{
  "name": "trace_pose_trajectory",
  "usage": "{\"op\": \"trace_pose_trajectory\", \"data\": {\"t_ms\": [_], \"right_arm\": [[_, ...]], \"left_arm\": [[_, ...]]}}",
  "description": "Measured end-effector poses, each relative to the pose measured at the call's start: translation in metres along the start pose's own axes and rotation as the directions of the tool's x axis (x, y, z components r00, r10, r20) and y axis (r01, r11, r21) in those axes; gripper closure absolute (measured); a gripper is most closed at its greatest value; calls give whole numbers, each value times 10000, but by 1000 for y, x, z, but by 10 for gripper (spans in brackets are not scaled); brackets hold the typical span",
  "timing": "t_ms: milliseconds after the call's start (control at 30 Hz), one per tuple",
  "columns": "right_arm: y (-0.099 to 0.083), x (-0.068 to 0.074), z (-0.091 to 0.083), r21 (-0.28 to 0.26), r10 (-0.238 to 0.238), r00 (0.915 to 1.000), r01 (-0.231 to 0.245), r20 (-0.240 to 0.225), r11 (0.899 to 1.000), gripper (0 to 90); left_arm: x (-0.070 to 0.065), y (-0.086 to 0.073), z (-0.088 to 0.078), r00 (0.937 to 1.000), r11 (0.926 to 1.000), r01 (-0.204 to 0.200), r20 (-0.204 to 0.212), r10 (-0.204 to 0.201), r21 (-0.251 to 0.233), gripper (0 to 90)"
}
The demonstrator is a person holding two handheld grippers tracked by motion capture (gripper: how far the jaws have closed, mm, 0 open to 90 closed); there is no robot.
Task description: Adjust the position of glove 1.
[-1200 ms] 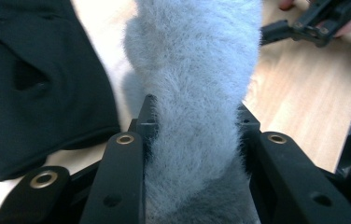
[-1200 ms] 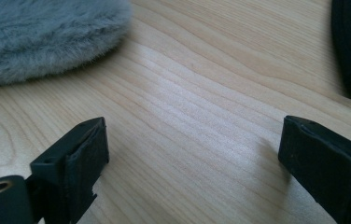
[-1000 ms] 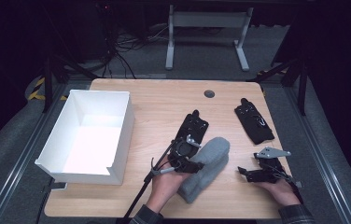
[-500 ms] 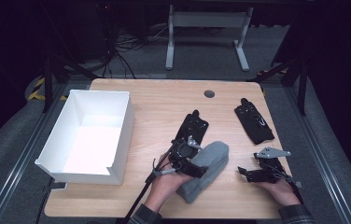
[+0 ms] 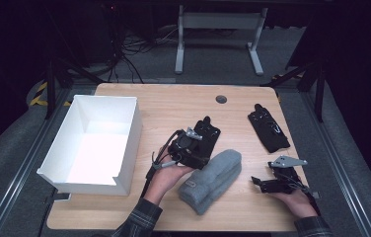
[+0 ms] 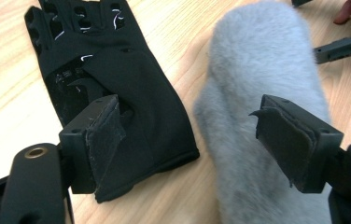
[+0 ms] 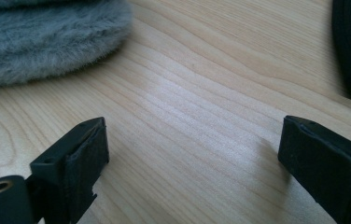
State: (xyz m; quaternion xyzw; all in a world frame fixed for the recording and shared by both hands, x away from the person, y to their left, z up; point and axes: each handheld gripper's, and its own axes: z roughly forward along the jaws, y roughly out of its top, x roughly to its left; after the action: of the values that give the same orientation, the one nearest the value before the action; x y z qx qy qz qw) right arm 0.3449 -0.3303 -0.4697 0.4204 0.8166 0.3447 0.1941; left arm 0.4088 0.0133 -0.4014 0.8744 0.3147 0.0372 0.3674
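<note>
Left gripper (image 6: 190, 135): jaws have just been opening, now spread wide, nothing gripped. Grey mitten (image 5: 214, 178) lies flat on the table (image 5: 164, 106), just beside a black glove (image 6: 117, 88). Right gripper (image 7: 192, 161): jaws apart over bare wood.

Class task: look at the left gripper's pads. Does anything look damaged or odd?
Yes. On the left gripper, the dark lining of both pads is frayed and peeling at the edges. The grey mitten and black glove look intact.
</note>
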Motion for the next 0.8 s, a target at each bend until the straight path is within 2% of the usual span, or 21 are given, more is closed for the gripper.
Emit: {"op": "trace_pose_trajectory", "data": {"t_ms": [33,133,300,567,633,767,800], "right_arm": [[0,0,0,0,5,10000,-5,-1,10000,85],[0,0,0,-2,6,10000,-6,-4,10000,85],[0,0,0,-3,6,10000,-6,3,10000,85],[0,0,0,0,-6,10000,6,-9,10000,85],[0,0,0,8,-23,10000,23,3,10000,85],[0,0,1,4,-31,10000,31,2,10000,86],[0,0,0,10,-35,10000,35,4,10000,86]], "left_arm": [[1,0,3,9999,10000,26,153,-27,32,222],[0,0,6,9996,9999,-16,269,13,123,209],[-9,0,16,9984,9996,-185,530,173,209,198],[-21,-4,30,9978,9982,-217,637,182,551,176],[-25,-5,34,9973,9975,-328,679,285,623,159],[-30,-1,30,9971,9981,-430,651,400,446,157],[-31,1,27,9962,9977,-580,668,555,362,157]]}}
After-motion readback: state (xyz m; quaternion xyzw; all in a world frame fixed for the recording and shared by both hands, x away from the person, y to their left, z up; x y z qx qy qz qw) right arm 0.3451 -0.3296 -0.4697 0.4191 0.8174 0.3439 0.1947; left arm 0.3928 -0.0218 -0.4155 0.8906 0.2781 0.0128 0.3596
